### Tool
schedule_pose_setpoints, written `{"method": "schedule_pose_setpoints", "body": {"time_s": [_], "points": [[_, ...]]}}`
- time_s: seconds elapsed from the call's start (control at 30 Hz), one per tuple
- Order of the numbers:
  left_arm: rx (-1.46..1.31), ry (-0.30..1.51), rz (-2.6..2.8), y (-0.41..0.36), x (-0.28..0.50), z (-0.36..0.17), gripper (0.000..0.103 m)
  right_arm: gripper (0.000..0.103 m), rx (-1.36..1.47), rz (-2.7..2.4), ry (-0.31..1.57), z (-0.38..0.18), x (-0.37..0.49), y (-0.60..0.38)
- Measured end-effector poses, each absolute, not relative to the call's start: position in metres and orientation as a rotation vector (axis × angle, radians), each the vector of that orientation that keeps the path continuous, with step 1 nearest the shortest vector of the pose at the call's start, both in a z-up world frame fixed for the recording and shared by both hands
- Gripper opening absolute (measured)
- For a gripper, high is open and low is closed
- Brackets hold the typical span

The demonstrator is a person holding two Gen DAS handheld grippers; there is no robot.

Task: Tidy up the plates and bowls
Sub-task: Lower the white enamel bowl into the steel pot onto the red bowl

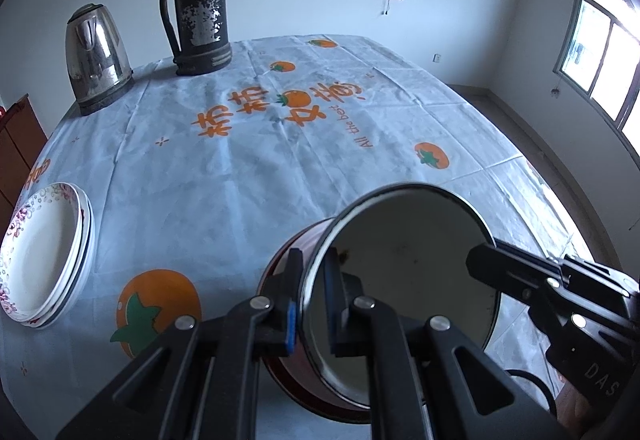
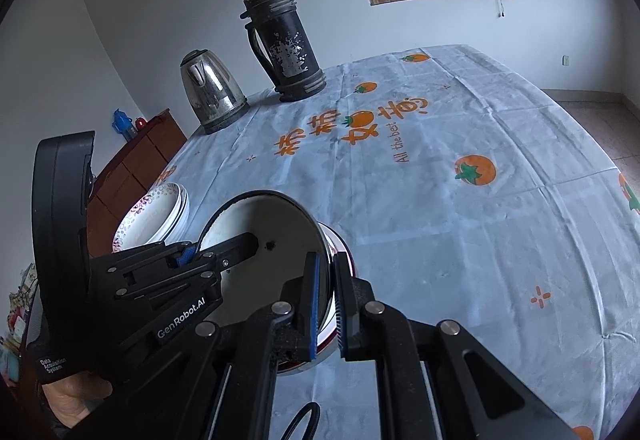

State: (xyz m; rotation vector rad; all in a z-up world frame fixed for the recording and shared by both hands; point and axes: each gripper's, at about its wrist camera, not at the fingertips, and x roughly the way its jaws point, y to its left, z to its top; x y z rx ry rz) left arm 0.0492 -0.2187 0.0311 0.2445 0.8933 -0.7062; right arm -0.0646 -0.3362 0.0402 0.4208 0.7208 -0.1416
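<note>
Left wrist view: my left gripper (image 1: 310,304) was clamped narrow on the near rim of the enamel bowl (image 1: 408,240), one pad outside on the red wall, one inside. My right gripper (image 1: 486,254) pinched the opposite rim from the right. Bowl was tipped, mouth toward the camera, base toward the tablecloth (image 1: 240,176); I couldn't tell whether it touched the cloth or hung clear. Stack of plates (image 1: 44,252) sat at the left table edge, well apart from the bowl. Kettle (image 1: 98,58) and thermos (image 1: 200,4) stood at the far side, out of the way.

Right wrist view: right gripper (image 2: 326,304) closed tight on the rim, wall between the blue pads. Left gripper (image 2: 196,254) held the far rim; plates (image 2: 160,216) showed just beyond it.

My read: two thin rim pinches on a slick enamel wall, so slip was the risk. I'd keep both hands moving together, level the bowl first, carry it low toward the plates, set it flat, then release one side at a time.
</note>
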Motion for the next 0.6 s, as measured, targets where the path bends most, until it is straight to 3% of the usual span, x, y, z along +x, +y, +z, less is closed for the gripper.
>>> {"method": "schedule_pose_setpoints", "body": {"time_s": [0.6], "points": [[0.252,0.930,-0.686,-0.222,0.052,0.033,0.010,0.008,0.490,-0.110,0.769,0.048,-0.061,-0.344]]}}
